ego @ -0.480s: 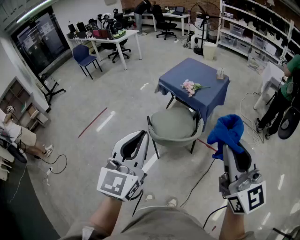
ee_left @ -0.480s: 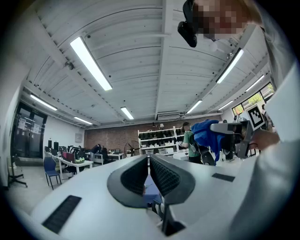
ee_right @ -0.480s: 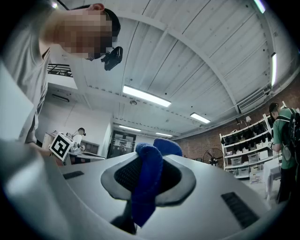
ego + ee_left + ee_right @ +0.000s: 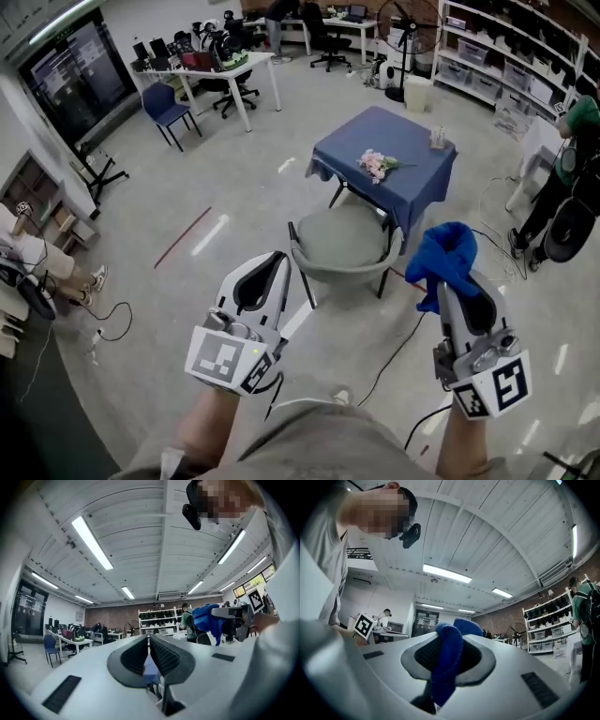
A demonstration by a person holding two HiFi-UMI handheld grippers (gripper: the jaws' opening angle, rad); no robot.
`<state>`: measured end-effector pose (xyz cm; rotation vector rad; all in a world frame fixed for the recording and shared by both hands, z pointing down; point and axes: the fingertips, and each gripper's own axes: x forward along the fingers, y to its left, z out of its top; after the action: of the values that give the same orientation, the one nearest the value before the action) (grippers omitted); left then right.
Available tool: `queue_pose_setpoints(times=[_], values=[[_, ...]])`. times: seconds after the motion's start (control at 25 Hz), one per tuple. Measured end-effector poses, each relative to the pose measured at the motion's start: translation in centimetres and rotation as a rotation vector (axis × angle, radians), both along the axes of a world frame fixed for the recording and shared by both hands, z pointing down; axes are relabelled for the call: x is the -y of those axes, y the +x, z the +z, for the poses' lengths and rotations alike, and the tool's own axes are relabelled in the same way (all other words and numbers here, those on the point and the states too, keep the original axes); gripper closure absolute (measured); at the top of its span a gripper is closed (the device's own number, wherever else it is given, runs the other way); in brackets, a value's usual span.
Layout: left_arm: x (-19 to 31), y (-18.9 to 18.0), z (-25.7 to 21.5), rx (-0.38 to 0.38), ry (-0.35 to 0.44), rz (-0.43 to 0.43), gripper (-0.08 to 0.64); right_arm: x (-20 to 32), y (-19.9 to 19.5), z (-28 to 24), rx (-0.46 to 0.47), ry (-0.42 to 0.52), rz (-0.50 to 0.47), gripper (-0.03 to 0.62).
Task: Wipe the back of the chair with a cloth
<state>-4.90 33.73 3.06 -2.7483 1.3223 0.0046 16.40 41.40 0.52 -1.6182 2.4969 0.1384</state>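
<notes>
A grey-green chair (image 4: 345, 242) with a curved back stands on the floor ahead of me, pushed up to a table with a blue tablecloth (image 4: 389, 150). My right gripper (image 4: 452, 281) is shut on a blue cloth (image 4: 445, 258), which bunches out past its tip to the right of the chair; the cloth (image 4: 447, 663) shows pinched between the pads in the right gripper view. My left gripper (image 4: 279, 264) is held lower left of the chair, shut and with nothing in it. In the left gripper view its pads (image 4: 149, 656) meet, and the cloth (image 4: 206, 618) appears at the right.
Pink flowers (image 4: 376, 165) and a small glass item (image 4: 438, 141) lie on the blue table. Cables (image 4: 394, 352) run over the floor by the chair. A person (image 4: 567, 178) stands at the right near shelves. White desks with a blue chair (image 4: 167, 111) are at the back left.
Both grippers and the view have shifted slightly; the chair sits a little higher in the frame. The grip on the cloth is unchanged.
</notes>
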Motion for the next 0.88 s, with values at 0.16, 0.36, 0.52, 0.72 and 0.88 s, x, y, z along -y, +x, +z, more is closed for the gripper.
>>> queue_pose_setpoints(times=[0.16, 0.36, 0.52, 0.72, 0.88], values=[[0.6, -0.4, 0.9, 0.002, -0.036, -0.03, 0.529, 0.6, 0.0, 1.2, 0.005, -0.034, -0.008, 0.508], [2.5, -1.1, 1.8, -0.042, -0.095, -0.036, 0.489, 2.5, -0.2, 2.3, 0.001, -0.069, -0.015, 0.508], [5.1, -1.5, 3.0, -0.061, -0.13, -0.033, 0.382, 4.8, -0.6, 3.4, -0.008, -0.098, -0.015, 0.508], [9.7, -1.9, 5.2, -0.059, -0.178, -0.027, 0.374, 9.5, -1.0, 5.5, -0.023, -0.15, -0.008, 0.508], [14.4, -2.6, 7.5, -0.037, -0.232, -0.024, 0.374, 14.5, -2.3, 7.8, -0.03, -0.204, -0.025, 0.508]])
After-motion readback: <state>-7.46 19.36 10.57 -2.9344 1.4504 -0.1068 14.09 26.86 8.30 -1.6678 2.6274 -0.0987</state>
